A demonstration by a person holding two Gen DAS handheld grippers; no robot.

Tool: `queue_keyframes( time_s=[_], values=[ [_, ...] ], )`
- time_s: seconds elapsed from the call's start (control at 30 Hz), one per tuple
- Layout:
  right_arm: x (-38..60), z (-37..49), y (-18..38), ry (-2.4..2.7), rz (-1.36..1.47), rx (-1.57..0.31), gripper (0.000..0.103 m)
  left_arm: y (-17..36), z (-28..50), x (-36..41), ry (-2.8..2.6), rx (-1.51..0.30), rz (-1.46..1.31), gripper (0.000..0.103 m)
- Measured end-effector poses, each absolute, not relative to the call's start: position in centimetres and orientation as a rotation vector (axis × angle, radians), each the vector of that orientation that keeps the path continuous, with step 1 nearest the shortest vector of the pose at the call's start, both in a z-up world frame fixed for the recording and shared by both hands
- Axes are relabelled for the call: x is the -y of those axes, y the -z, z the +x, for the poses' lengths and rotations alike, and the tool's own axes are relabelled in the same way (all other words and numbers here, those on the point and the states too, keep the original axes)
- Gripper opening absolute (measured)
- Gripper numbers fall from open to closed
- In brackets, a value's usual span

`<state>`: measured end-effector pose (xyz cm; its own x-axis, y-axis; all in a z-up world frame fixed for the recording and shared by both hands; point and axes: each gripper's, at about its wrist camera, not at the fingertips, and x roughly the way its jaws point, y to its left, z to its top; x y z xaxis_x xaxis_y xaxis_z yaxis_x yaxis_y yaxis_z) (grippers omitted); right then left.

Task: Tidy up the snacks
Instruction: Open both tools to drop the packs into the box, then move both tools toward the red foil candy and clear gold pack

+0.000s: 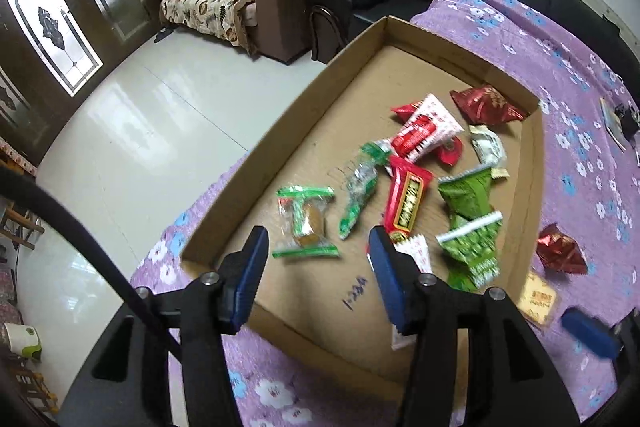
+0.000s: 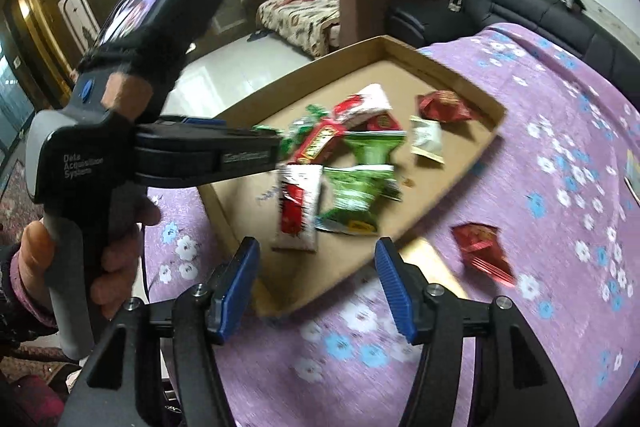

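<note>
Left wrist: cardboard tray (image 1: 352,75) holds snack packets (image 1: 408,203); both grippers' jaws apart, empty.

A plain brown cardboard tray (image 1: 352,55) sits on a purple cloth (image 1: 576,75) dotted with white and blue flowers. In it lie green packets (image 1: 468,199), red-and-white ones (image 1: 424,131) and a dark red foil packet (image 1: 486,105); another red foil packet (image 2: 482,251) lies on the cloth at lower right. Both grippers' pads (image 2: 236,279) are ribbed blue on black arms
</note>
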<state>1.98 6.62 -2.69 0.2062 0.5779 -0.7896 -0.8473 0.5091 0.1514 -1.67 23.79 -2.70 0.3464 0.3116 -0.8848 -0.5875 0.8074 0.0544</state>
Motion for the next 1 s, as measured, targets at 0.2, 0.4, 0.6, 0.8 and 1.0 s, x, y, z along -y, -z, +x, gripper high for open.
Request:
queue_keyframes(
  time_s=[0.2,0.4,0.6,0.8,1.0],
  values=[
    [-1.4,6.5,3.5,-0.878,-0.345,-0.912,0.062,1.9,-3.1,-21.7,-0.575,-1.048,-0.338,0.054],
    [-1.8,9.8,4.8,-0.846,-0.347,-0.925,0.062,1.9,-2.3,-19.1,-0.534,-1.076,-0.357,0.055],
    [-5.1,10.9,6.1,-0.860,-0.378,-0.905,0.062,1.6,-2.2,-17.7,-0.518,-1.090,-0.360,0.056],
    [-4.1,12.4,8.1,-0.787,-0.429,-0.948,0.049,0.8,-2.1,-17.1,-0.505,-1.074,-0.362,0.056],
    [1.9,14.9,8.9,-0.644,-0.329,-1.003,0.049,0.9,0.2,-15.4,-0.427,-1.099,-0.406,0.056]
  ],
)
